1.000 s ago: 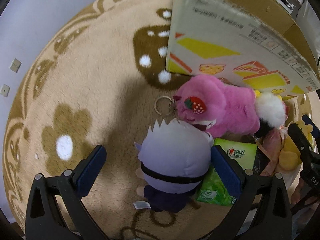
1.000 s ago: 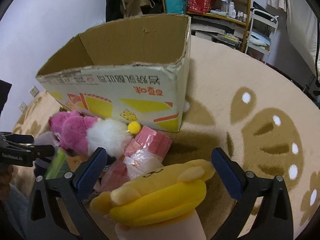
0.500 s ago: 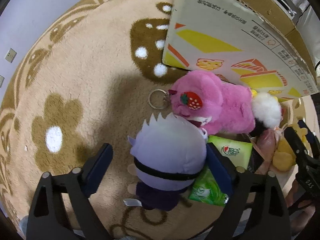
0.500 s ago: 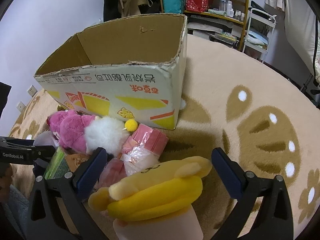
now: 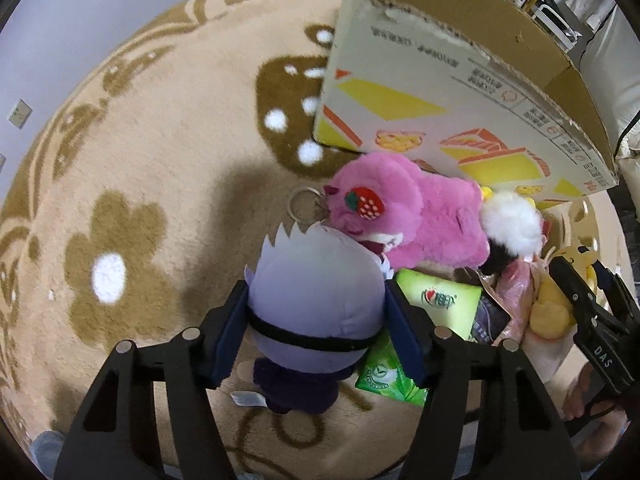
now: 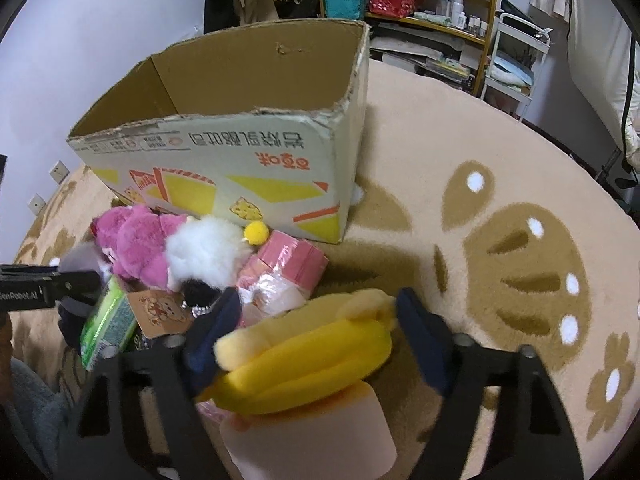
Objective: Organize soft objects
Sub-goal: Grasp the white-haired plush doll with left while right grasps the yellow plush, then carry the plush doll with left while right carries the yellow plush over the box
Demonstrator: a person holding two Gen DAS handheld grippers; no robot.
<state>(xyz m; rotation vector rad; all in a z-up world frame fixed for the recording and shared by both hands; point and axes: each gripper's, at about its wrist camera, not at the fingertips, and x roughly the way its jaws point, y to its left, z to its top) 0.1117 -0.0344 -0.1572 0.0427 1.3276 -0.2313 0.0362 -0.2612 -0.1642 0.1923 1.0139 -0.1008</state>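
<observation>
- The left gripper (image 5: 316,320) points steeply down at a pale lilac doll (image 5: 316,300) with a spiky fringe, a black band round its head and a dark body; its blue pads touch both sides of the doll's head and the jaws are closing on it
- The lilac doll lies on the beige rug (image 5: 160,160) with brown flower shapes, its head just below a pink plush (image 5: 404,216) that carries a red strawberry and a metal key ring (image 5: 304,204)
- A green tissue pack (image 5: 424,320) lies just right of the doll, partly under the left gripper's right finger
- The right gripper (image 6: 316,320) straddles a yellow plush (image 6: 308,344) that rests on a pale pink block; the jaws are closing, the left pad meets the plush's edge and the right pad sits at its ear, though a firm squeeze is hard to confirm
- Beyond the yellow plush sits a pile: a white pompom toy (image 6: 204,252), pink wrapped packs (image 6: 292,260) and a small card with a bear print (image 6: 160,312)
- An open cardboard box (image 6: 240,168) with yellow and orange print stands upright on the rug just behind the pile, the pink plush lying against its front wall
- Shelves with bottles and bags (image 6: 420,8) stand along the far wall
</observation>
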